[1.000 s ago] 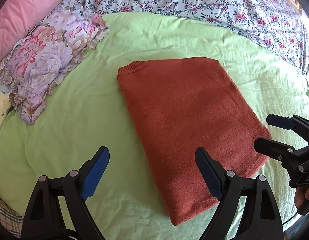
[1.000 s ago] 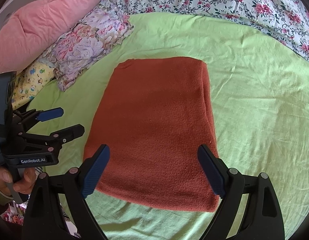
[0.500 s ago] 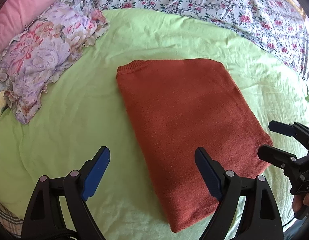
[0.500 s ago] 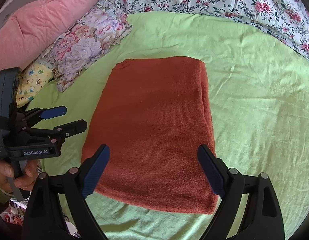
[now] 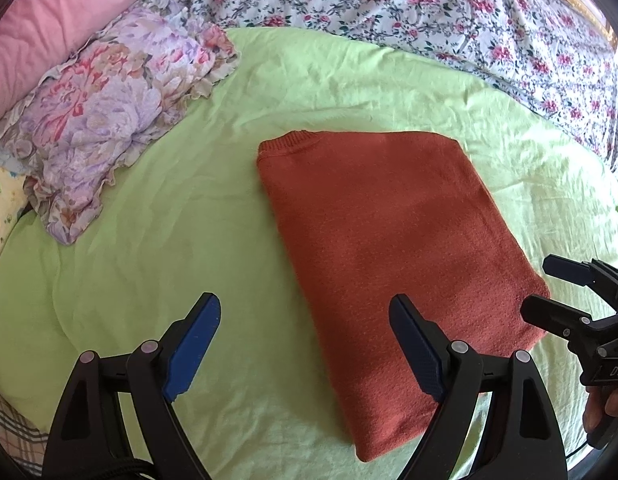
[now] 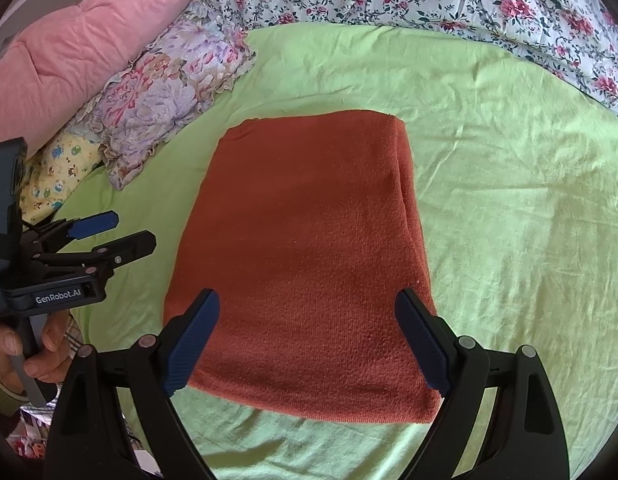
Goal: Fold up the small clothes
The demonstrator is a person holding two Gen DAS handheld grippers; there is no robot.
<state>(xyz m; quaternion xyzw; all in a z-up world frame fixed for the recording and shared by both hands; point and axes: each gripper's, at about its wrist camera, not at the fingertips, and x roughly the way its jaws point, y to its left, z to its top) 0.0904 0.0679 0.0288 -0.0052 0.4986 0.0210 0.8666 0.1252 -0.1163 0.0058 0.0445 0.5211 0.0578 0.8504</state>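
At the far left a pink pillow (image 5: 49, 20) lay against the head of the bed, with a frilled floral pillow (image 5: 109, 120) just below it and a yellow cartoon-print cloth (image 6: 59, 168) tucked beside that. The left hand-held gripper (image 5: 305, 344) hovered over the green sheet (image 5: 169, 220), its blue-padded fingers (image 5: 193, 344) spread wide apart and holding nothing; its right finger hung above the near left edge of the garment. The rust-red knitted sweater (image 5: 389, 232) lay folded into a neat rectangle in the middle of the bed, flat on the sheet, ribbed collar at its far left corner. The right hand-held gripper (image 6: 309, 340) was poised above the sweater's near end, its fingers likewise wide apart and empty, one over each near corner. A flowered quilt (image 5: 429, 12) ran along the far side and off to the right.
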